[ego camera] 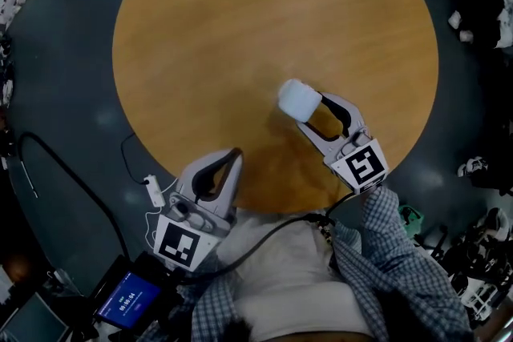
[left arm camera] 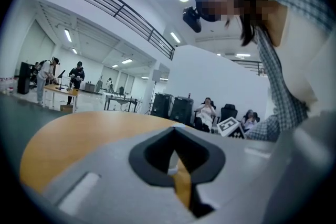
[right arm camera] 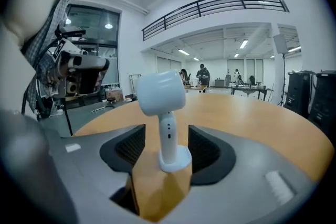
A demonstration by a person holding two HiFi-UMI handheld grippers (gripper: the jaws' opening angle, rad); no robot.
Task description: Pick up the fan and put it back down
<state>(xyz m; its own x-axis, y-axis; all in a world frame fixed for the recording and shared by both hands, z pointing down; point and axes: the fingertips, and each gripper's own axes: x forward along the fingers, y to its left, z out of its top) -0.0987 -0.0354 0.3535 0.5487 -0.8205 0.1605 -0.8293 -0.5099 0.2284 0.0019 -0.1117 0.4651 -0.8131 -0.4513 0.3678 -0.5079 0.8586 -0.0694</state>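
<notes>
A small white fan stands upright on its round base on the round wooden table, towards the near right. My right gripper is open around it: in the right gripper view the fan's stem rises between the two dark pads, with a gap on each side. My left gripper hangs at the table's near edge, well left of the fan, jaws together and empty. In the left gripper view, that gripper points across the tabletop.
Dark floor surrounds the table. A black cable and a white adapter lie at the lower left, beside a lit screen. Clutter sits at the right edge. Black speakers and seated people are far behind.
</notes>
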